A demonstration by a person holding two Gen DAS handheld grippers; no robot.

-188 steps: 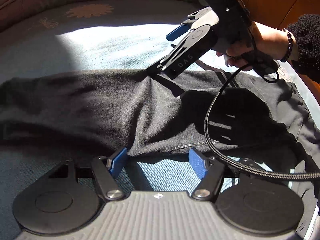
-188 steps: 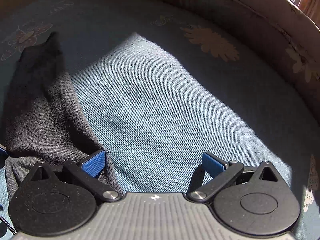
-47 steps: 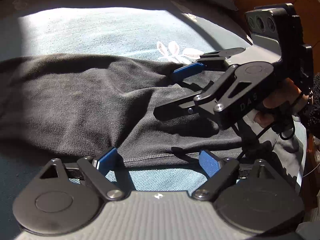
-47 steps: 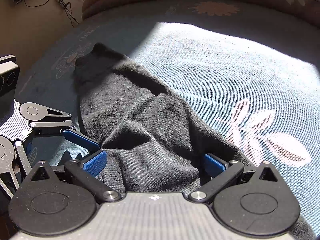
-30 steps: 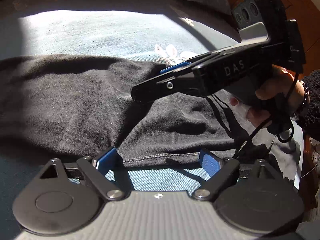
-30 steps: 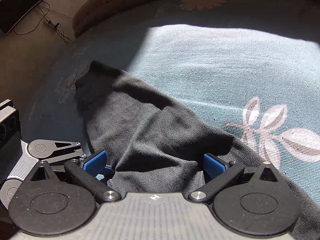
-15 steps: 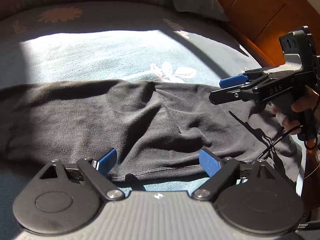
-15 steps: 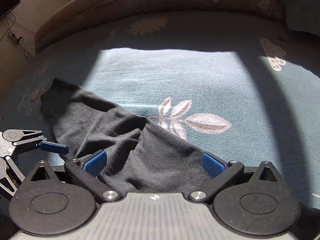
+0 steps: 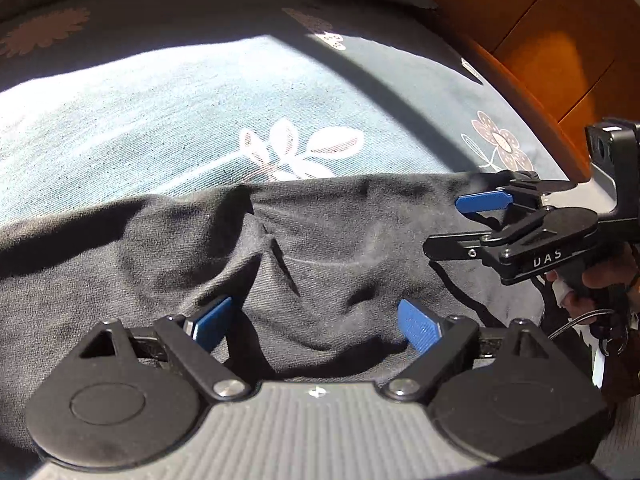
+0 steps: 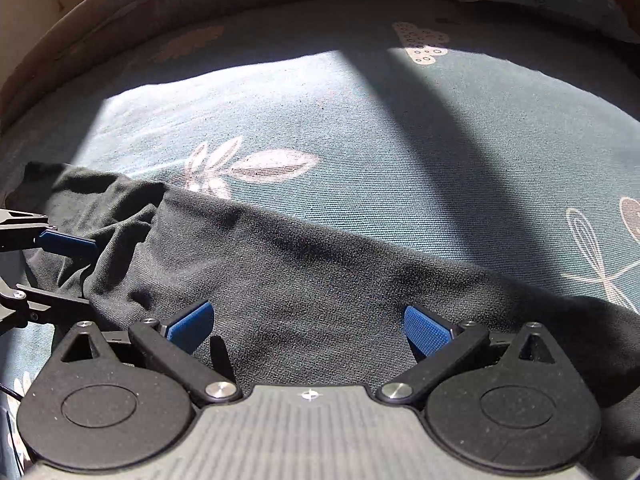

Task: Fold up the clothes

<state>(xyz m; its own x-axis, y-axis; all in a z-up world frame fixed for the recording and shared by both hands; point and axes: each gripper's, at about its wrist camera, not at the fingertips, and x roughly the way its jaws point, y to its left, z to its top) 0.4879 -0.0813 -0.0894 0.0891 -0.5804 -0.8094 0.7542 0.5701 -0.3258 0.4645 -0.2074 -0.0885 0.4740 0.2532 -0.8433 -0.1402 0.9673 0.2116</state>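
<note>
Black garment (image 9: 328, 248) lying rumpled across the sunlit blue floral bed (image 9: 168, 120), its far edge just below a leaf motif. Left gripper (image 9: 316, 322), jaws spread, now over the cloth itself, having advanced from the near hem it faced half a second earlier. Right gripper (image 10: 308, 330), jaws likewise spread, has drawn back toward the bed's right edge and hovers low over the garment's right end, gripping nothing; wooden bed frame (image 9: 532, 36) beyond
</note>
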